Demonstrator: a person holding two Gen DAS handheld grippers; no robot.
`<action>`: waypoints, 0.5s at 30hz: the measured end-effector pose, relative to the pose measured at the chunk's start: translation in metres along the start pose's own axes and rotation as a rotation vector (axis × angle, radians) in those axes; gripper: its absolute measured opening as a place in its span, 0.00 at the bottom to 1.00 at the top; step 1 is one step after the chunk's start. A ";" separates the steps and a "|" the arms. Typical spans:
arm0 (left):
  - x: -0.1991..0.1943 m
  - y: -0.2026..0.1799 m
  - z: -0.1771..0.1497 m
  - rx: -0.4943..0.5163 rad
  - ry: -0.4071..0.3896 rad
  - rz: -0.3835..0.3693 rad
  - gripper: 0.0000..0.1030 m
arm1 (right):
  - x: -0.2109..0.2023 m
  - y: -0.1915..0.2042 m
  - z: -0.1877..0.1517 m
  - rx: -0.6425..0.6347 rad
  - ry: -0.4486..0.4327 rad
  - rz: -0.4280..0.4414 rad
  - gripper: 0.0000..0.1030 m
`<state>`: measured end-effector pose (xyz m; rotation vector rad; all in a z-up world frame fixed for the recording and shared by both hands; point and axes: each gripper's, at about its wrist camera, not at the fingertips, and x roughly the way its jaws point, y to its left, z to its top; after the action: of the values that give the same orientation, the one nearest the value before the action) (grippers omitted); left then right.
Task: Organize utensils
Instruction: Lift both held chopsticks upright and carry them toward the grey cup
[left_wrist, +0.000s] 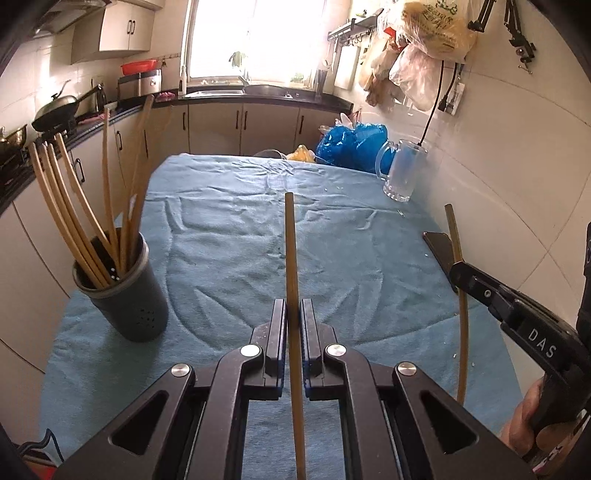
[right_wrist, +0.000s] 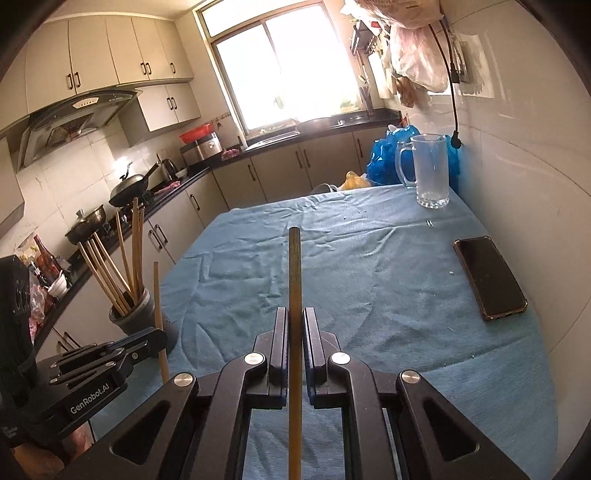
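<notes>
Left tool (left_wrist: 294, 314) clamped on a slim wooden chopstick (left_wrist: 290, 251); right tool (right_wrist: 295, 321) clamped on another (right_wrist: 294, 266) — above blue-clothed surface (left_wrist: 229, 236), near dark cylindrical chopstick holder (left_wrist: 127, 295).

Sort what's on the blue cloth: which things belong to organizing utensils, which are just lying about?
Part of the job:
left gripper clamping a chopstick
right gripper clamping another chopstick
dark holder with chopsticks

Just lying about:
glass mug
phone
blue bag
</notes>
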<state>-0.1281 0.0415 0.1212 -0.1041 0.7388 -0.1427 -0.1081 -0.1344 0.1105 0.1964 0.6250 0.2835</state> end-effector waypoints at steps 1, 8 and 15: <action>-0.002 0.000 0.000 0.002 -0.007 0.005 0.06 | -0.001 0.002 0.001 0.000 -0.005 0.000 0.08; -0.016 0.007 0.002 0.005 -0.058 0.022 0.06 | -0.003 0.015 0.011 -0.011 -0.037 0.004 0.08; -0.028 0.024 0.003 -0.017 -0.099 0.026 0.06 | 0.003 0.033 0.019 -0.025 -0.060 0.037 0.08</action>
<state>-0.1441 0.0702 0.1384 -0.1168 0.6427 -0.1063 -0.1005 -0.1044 0.1325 0.1923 0.5582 0.3196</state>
